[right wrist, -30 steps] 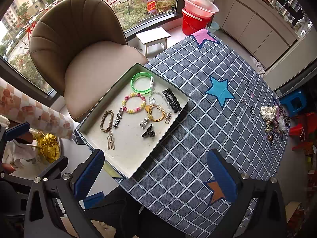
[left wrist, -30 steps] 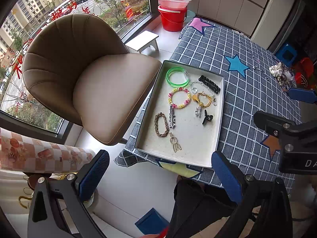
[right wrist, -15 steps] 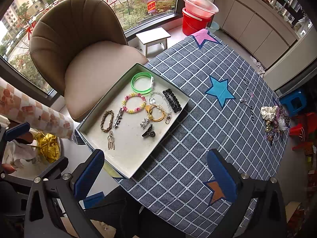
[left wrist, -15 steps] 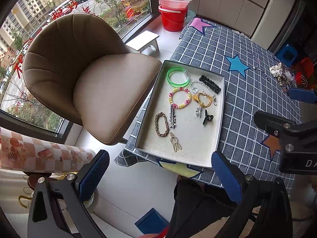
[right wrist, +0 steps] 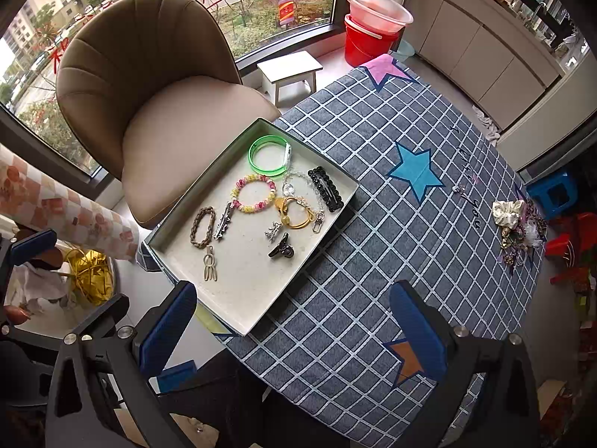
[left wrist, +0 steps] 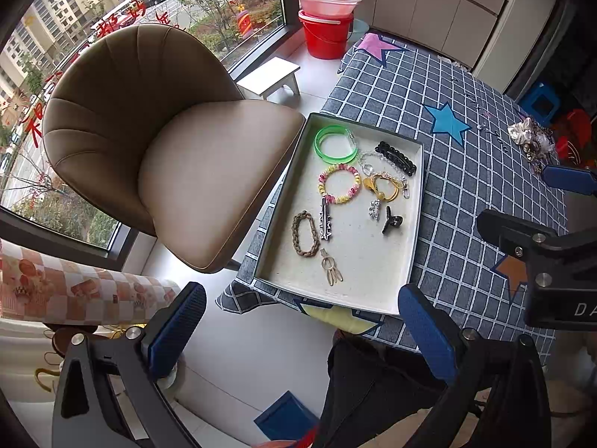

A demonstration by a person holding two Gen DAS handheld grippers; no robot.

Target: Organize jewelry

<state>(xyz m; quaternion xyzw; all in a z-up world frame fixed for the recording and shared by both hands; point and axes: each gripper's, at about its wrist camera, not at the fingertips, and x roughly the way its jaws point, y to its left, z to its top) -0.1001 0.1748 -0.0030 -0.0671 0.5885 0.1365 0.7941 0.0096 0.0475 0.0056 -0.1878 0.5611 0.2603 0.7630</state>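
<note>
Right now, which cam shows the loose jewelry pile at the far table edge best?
Right wrist view. The jewelry pile sits unobstructed on the checked cloth, with a cream scrunchie and dark beads distinguishable. In the left wrist view the pile is smaller, squeezed toward the frame edge, just above the right tongs.

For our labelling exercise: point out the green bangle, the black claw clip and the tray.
green bangle point(right wrist: 269, 156), right wrist view, on its right band.
black claw clip point(right wrist: 280, 250), right wrist view, its body.
tray point(left wrist: 417, 220), left wrist view, right wall.

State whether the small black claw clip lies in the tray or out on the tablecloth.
In. The black claw clip rests on the tray floor, inside its raised walls, near the silver charm.
</note>
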